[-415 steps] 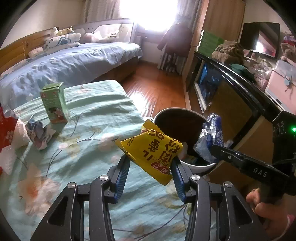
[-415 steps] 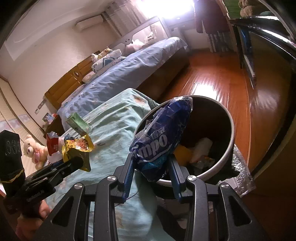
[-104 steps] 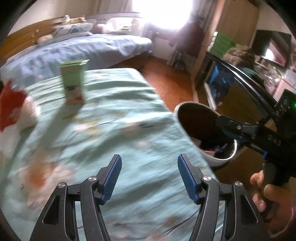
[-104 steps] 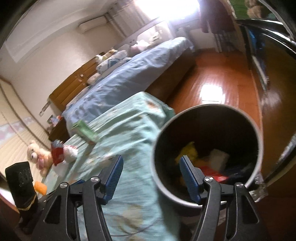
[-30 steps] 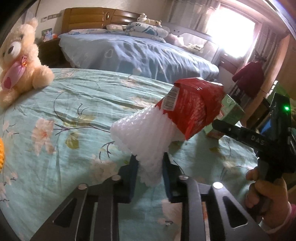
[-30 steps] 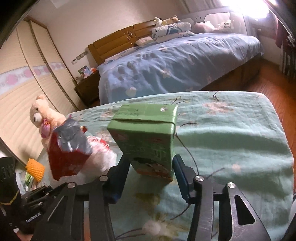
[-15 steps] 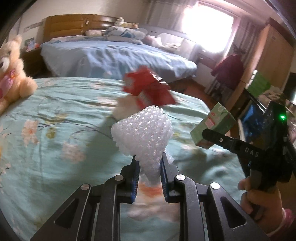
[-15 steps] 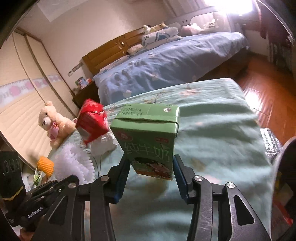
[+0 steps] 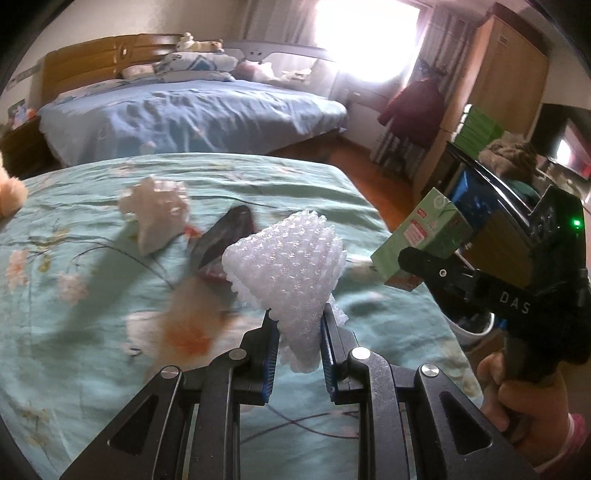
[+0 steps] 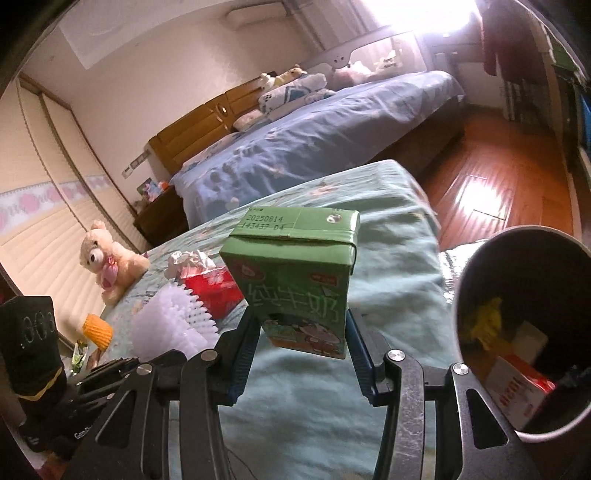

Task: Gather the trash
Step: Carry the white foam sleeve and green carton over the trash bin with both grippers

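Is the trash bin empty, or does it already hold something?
Not empty: inside the trash bin lie a yellow wrapper, a red-and-white package and other scraps.

A bed with a teal floral cover (image 9: 92,295) fills the near ground. At its far left sits a cream teddy bear (image 10: 107,258) with a pink bib. Beyond it stands a second bed with blue bedding (image 9: 192,110), a wooden headboard (image 10: 192,136), and pillows and soft toys (image 10: 291,88) at its head. A dark bedside cabinet (image 10: 159,218) stands left of that bed. Wooden flooring (image 10: 498,177) runs along the right, lit by a bright curtained window (image 9: 369,40). A dark garment (image 9: 413,107) hangs beside a tall wooden wardrobe (image 9: 506,70). A screen (image 9: 565,140) stands at far right. An air conditioner (image 10: 255,13) is mounted high on the wall.
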